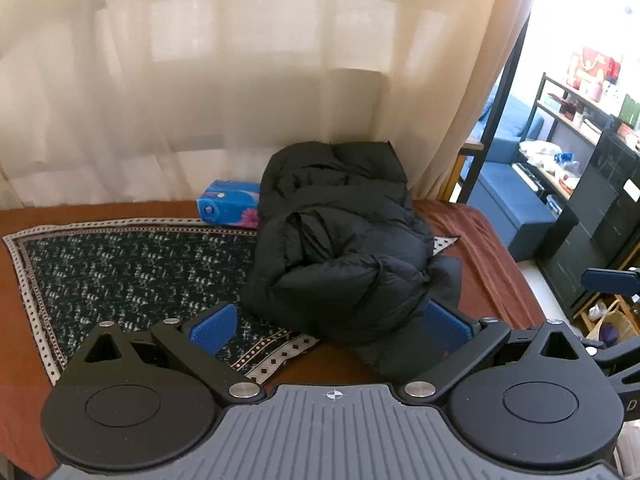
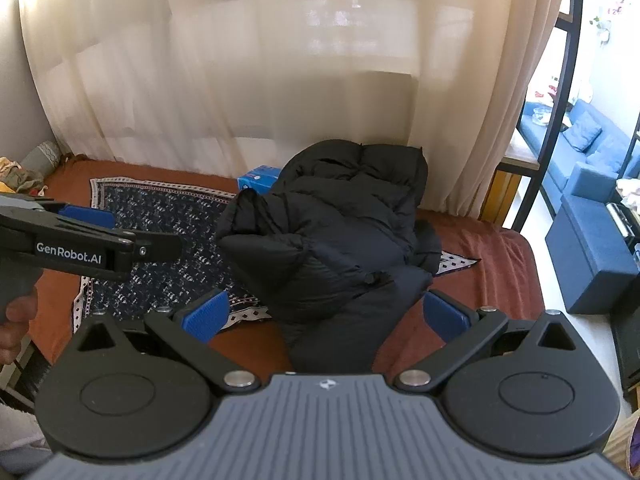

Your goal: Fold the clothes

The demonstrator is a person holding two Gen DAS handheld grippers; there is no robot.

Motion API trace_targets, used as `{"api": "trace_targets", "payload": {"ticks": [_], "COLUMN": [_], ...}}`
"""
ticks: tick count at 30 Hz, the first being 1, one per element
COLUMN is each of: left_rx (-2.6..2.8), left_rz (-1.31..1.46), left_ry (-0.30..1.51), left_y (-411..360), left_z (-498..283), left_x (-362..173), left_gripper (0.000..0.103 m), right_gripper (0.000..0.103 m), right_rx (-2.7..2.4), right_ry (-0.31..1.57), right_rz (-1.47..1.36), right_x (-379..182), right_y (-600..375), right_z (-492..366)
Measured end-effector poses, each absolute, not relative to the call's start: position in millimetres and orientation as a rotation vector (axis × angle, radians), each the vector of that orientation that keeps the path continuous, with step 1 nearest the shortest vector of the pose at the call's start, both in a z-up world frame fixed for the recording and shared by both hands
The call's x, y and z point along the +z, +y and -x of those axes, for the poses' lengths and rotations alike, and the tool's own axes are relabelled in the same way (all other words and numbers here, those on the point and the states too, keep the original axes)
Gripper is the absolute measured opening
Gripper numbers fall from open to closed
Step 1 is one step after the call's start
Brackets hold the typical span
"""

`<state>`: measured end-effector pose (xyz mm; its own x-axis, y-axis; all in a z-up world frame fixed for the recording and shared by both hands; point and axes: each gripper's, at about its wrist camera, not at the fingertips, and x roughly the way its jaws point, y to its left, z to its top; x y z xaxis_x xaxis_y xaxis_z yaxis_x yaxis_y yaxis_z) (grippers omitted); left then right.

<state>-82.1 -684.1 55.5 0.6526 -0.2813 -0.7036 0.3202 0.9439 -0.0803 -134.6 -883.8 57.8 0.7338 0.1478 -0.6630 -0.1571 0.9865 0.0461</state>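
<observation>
A black puffer jacket (image 1: 340, 248) lies bunched and partly folded on the bed, over the right end of a patterned cloth (image 1: 132, 268). My left gripper (image 1: 330, 326) is open, its blue pads either side of the jacket's near end without pinching it. In the right wrist view the same jacket (image 2: 332, 232) runs from the curtain toward me. My right gripper (image 2: 326, 316) is open too, and the jacket's near flap lies between its fingers. The left gripper (image 2: 120, 236) shows from the side at the left, held over the cloth (image 2: 168, 216).
The bed has a brown sheet (image 1: 480, 248); its right edge drops to the floor. A blue tissue pack (image 1: 228, 204) sits behind the jacket by the beige curtain (image 1: 240, 100). Shelves (image 1: 580, 140) and a blue ottoman (image 2: 592, 248) stand right. A hand (image 2: 16, 320) holds the left gripper.
</observation>
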Motion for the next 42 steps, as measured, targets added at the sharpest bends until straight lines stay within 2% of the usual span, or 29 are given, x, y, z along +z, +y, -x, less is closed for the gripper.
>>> {"api": "trace_targets", "payload": {"ticks": [42], "left_rx": [-0.386], "left_rz": [-0.085], "left_ry": [0.787], "left_y": [-698], "left_z": [74], "left_x": [54], "left_gripper": [0.103], "right_gripper": [0.103], "right_rx": [0.131], "right_ry": [0.783], "right_rz": [0.0], "right_x": [48], "right_y": [-897], "right_z": [124]}}
